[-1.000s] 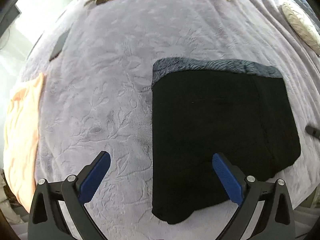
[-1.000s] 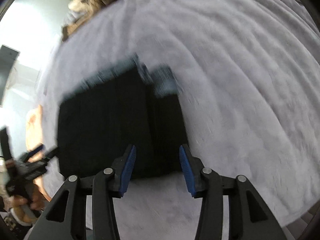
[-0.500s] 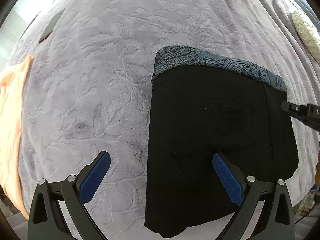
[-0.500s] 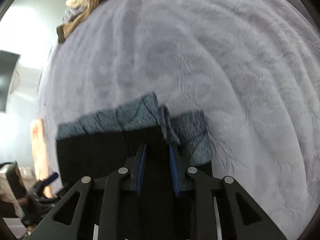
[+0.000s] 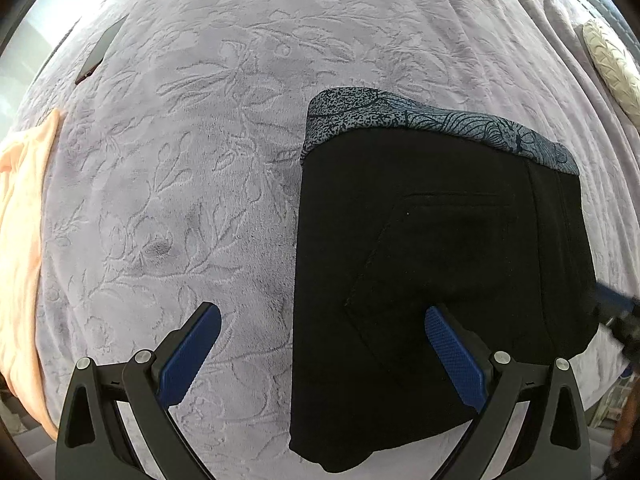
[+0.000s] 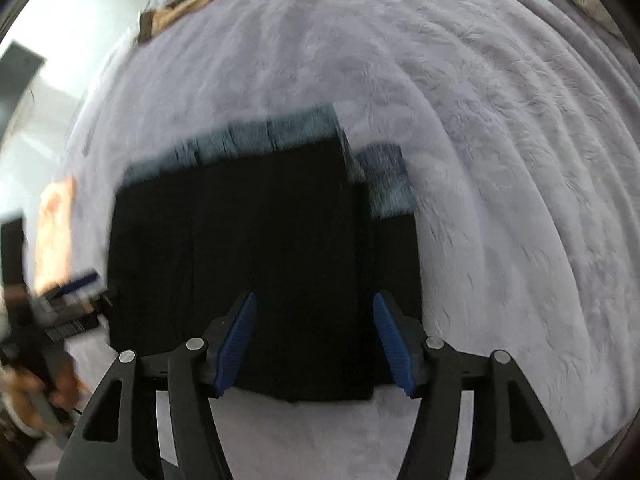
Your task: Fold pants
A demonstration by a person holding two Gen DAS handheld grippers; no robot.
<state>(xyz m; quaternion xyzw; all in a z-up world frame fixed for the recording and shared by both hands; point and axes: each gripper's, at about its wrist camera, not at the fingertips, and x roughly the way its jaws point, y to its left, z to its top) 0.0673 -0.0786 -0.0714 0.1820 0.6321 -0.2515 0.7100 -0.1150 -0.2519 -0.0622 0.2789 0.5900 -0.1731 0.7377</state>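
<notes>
The black pants [image 5: 432, 264] lie folded on the bed's blanket [image 5: 200, 160] (patterned lining showing). The left claw [image 5: 322, 354] hangs spread and empty. The right claw [image 6: 314, 338], jaws just opening, pinches nothing.

Soft daylight, brightest at upper left in both views, blown out white there. Left wrist view sharp; embossed blanket [image 5: 192, 184] texture crisp, black pants [image 5: 432, 280] crushed nearly detail-free. Right wrist view motion-blurred, pants [image 6: 272, 248] edges smeared, left edge streaked. Strong fisheye bending, dark vignette at corners. Shadows faint.
</notes>
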